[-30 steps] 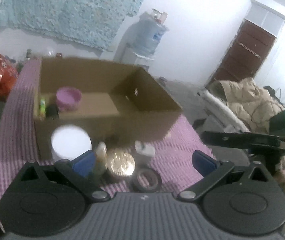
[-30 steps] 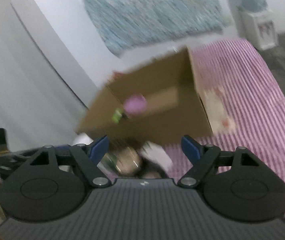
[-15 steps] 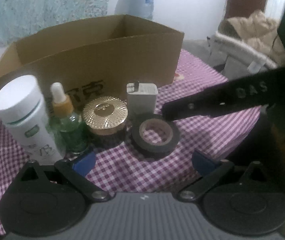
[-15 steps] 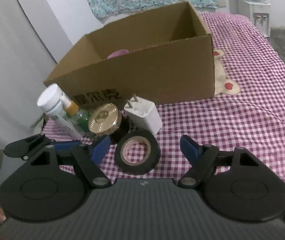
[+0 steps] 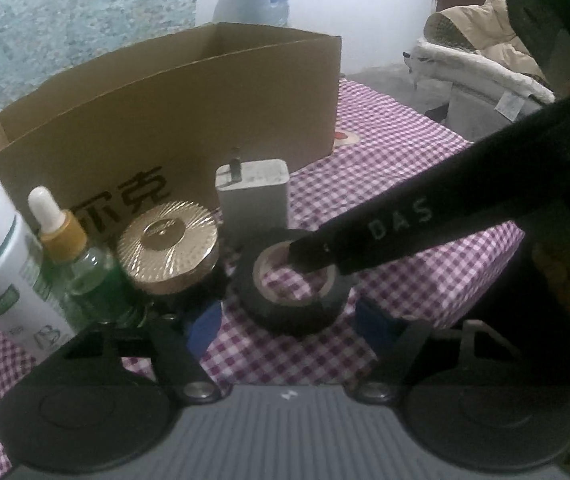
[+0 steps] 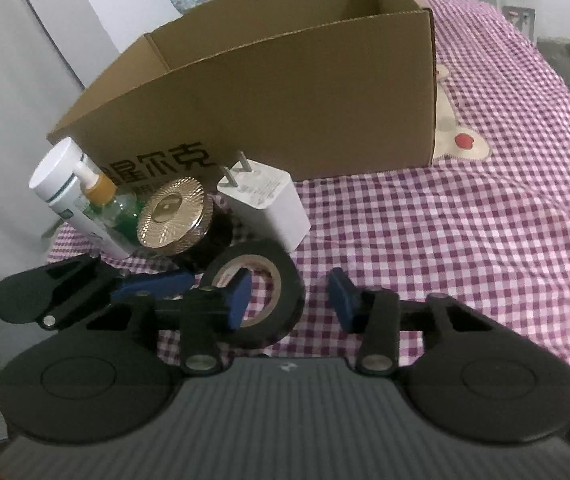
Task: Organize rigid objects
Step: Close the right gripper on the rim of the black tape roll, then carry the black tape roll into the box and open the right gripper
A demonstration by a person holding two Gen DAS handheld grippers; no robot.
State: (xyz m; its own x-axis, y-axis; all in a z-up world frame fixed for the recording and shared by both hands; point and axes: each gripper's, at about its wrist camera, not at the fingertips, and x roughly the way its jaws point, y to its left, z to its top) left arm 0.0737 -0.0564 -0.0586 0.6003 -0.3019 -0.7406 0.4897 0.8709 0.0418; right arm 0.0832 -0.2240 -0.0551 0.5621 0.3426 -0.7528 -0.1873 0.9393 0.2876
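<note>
left tool (image 5: 289, 320): spread, just closing, tape roll (image 5: 285, 316) ahead | right tool (image 6: 289, 294): just closing astride roll's rim, unpinched | bare cloth (image 6: 445, 240) right

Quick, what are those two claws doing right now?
Left gripper: open, jaws just closing, nothing held.
Right gripper: open, jaws just closing around the wall of the tape roll, not gripping yet.

- right gripper (image 6: 289, 296) jaws closing around black tape roll (image 6: 259, 294), one finger (image 6: 237, 296) sitting inside its hole
- cardboard box (image 6: 285, 96) standing behind
</note>
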